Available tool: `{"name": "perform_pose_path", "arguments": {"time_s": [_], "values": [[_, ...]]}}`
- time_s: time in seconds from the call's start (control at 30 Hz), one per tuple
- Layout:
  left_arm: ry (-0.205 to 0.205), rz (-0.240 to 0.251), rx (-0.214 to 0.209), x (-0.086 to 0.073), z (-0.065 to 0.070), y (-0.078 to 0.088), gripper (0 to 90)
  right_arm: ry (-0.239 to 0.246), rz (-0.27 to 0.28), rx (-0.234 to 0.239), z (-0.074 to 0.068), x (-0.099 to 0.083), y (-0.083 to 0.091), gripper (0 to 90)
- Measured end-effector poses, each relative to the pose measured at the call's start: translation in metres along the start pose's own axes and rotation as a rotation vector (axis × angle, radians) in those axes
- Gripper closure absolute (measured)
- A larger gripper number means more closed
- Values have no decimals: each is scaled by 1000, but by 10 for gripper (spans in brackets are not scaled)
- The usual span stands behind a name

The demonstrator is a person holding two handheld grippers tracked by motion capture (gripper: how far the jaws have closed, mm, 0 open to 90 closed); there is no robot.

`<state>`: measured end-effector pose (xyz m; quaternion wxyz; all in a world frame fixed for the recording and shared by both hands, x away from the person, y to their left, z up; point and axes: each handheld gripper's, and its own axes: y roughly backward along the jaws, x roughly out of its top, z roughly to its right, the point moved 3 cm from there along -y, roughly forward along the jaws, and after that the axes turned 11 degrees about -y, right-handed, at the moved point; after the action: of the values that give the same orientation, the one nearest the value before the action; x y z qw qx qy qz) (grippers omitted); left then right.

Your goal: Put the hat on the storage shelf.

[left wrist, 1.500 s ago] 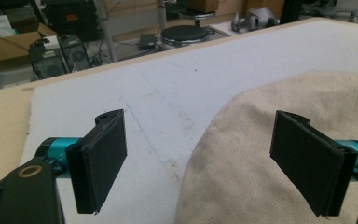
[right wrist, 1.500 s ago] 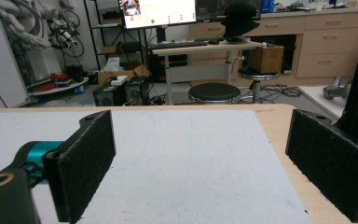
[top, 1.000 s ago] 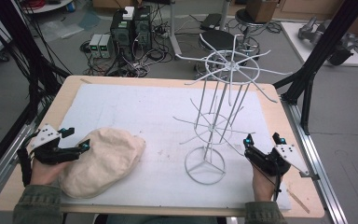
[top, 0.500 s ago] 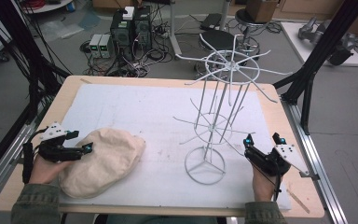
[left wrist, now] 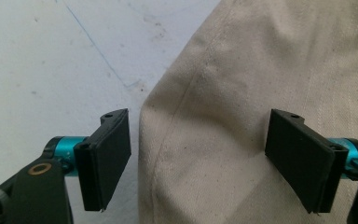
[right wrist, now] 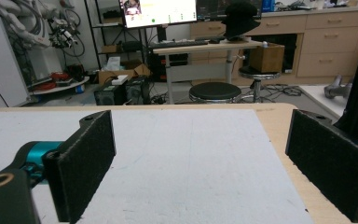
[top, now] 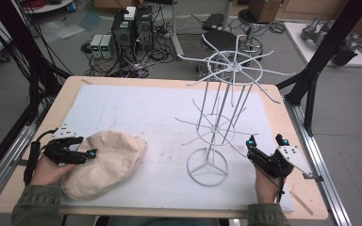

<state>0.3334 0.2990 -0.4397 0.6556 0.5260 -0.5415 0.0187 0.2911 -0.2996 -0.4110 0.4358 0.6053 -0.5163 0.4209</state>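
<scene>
High view: left gripper lies low at eight o'clock, jaws wide apart over the cloth hat; right gripper at four o'clock gapes empty.

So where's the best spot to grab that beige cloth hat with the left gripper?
Probably the hat's seamed edge, coming from its left side. The left gripper already has its jaws open astride that edge, which lies flat on the white mat; a low pinch should catch it.

Grey floor, black stool, wooden drawers.
</scene>
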Motion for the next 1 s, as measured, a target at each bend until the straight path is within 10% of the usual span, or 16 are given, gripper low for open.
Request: {"name": "perform_pose_path", "arguments": {"time_s": [0.43,1.0], "values": [[-12,-115,-15,-7,1,-12,227,-5,2,-1,0,0,1,75],[-22,-162,-29,-5,2,-13,469,-7,9,-1,0,1,2,75]]}}
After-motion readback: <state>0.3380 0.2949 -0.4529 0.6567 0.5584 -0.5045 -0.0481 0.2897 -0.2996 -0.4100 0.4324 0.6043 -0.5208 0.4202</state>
